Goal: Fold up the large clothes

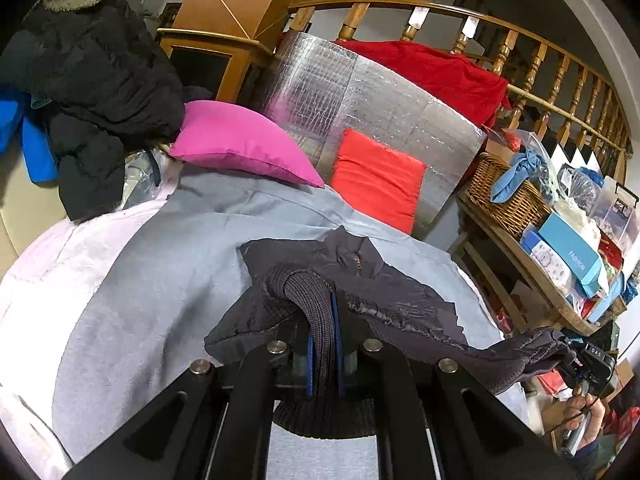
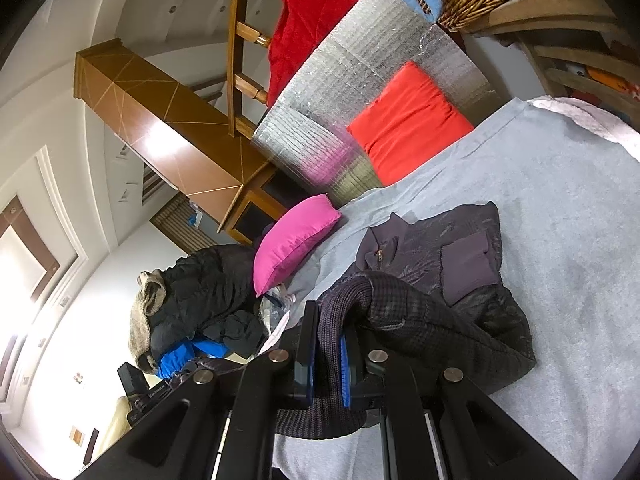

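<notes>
The left gripper pinches the ribbed cuff of a dark jacket between its blue pads. The jacket lies on a grey sheet, its collar toward a pink pillow and red cushion. At lower right, the right gripper grips the jacket's other end.

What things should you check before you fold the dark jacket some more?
1. Left gripper shut on the jacket's ribbed hem: ok.
2. Right gripper shut on ribbed hem too: ok.
3. Dark jacket lying flat on the grey sheet: not ok, it is bunched and partly lifted.
4. Collar and zipper facing up and in sight: ok.
5. Pink pillow and red cushion apart from the jacket: ok.
6. Sleeves tucked in evenly: cannot tell, the folds hide them.
</notes>
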`<state>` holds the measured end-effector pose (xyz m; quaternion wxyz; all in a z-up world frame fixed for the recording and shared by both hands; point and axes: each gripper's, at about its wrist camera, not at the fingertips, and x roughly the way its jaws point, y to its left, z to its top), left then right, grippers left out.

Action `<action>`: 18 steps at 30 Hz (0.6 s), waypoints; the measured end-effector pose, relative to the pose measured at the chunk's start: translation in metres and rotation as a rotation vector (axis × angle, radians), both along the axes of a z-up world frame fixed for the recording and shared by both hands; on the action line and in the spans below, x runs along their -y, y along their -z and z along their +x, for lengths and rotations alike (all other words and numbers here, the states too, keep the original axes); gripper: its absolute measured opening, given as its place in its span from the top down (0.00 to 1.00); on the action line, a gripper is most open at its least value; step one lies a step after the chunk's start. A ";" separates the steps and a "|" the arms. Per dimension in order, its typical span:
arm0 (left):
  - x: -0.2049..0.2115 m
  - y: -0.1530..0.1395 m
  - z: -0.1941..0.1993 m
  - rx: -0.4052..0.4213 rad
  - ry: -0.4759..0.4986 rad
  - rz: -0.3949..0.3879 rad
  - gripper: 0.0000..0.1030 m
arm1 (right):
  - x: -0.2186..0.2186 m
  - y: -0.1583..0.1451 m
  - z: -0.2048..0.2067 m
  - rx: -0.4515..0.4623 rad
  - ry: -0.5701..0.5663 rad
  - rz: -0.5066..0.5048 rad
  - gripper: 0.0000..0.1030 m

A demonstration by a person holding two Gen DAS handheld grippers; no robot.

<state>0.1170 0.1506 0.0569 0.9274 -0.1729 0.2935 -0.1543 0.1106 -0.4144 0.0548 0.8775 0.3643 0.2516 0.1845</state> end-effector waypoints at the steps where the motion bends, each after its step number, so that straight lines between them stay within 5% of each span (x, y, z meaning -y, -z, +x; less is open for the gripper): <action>1: 0.000 0.000 -0.001 0.000 -0.003 0.000 0.92 | 0.000 -0.001 0.000 -0.003 0.001 -0.003 0.91; 18: 0.001 -0.002 -0.003 -0.013 -0.019 0.007 0.92 | -0.005 -0.009 -0.004 -0.019 0.010 -0.027 0.91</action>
